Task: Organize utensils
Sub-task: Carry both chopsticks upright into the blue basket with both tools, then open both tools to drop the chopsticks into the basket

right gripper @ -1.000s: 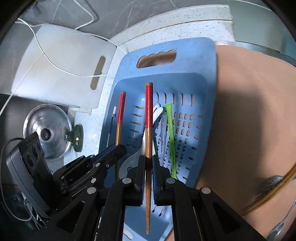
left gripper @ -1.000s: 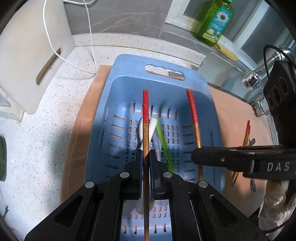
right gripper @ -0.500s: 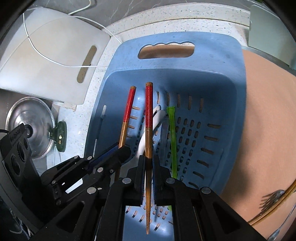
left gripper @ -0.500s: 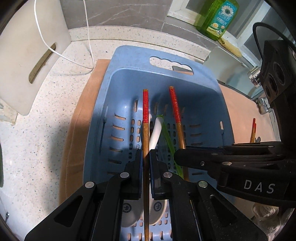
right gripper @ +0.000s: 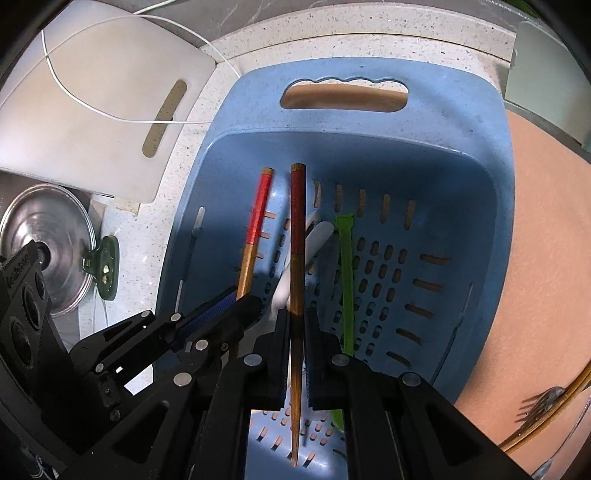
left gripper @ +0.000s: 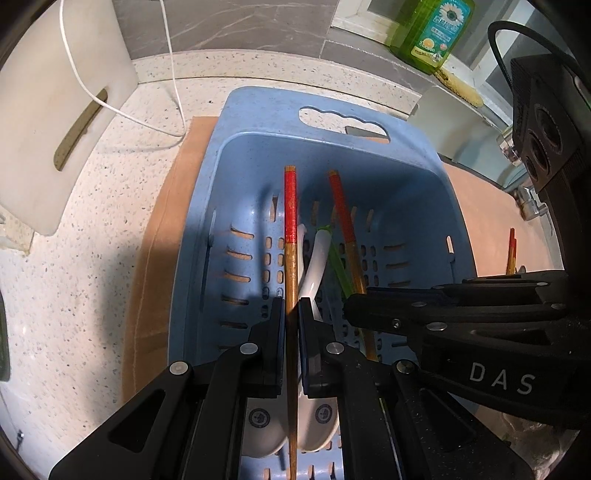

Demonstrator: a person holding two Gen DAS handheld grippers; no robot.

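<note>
Black plastic jaws of the left gripper [left gripper: 291, 310] are seen pressed together on a wooden chopstick with a red-painted upper end [left gripper: 290, 258], which is pinched at its bare wooden shaft and is held over the inside of a pale blue perforated plastic basket [left gripper: 207, 206]. Likewise, the right gripper [right gripper: 296, 321] is clamped on a second red-tipped wooden chopstick [right gripper: 296, 266], whose pointed end is seen near the bottom of the right wrist view and whose red end is directed toward the basket's far wall. Both grippers are tilted steeply downward and are placed side by side above the basket, the right one being seen from the side in the left wrist view. Beneath the jaws, two white ceramic soup spoons with round blue emblems [left gripper: 321, 417] are laid on the basket floor, and a bright green plastic utensil handle [right gripper: 346, 280] is laid just beside them. The basket is set on a tan rectangular mat [left gripper: 159, 229], which is spread on a speckled white stone countertop [left gripper: 74, 295]. On the mat to the right of the basket, two more red-tipped chopsticks [left gripper: 511, 251] are seen, and a metal fork [right gripper: 541, 402] is partly visible. Farther off, a white plastic cutting board with a slot handle [left gripper: 55, 122] is crossed by a thin white cable [left gripper: 173, 74]. A round steel pot lid [right gripper: 44, 236] and a green dish-soap bottle [left gripper: 432, 29] are seen beyond.
</note>
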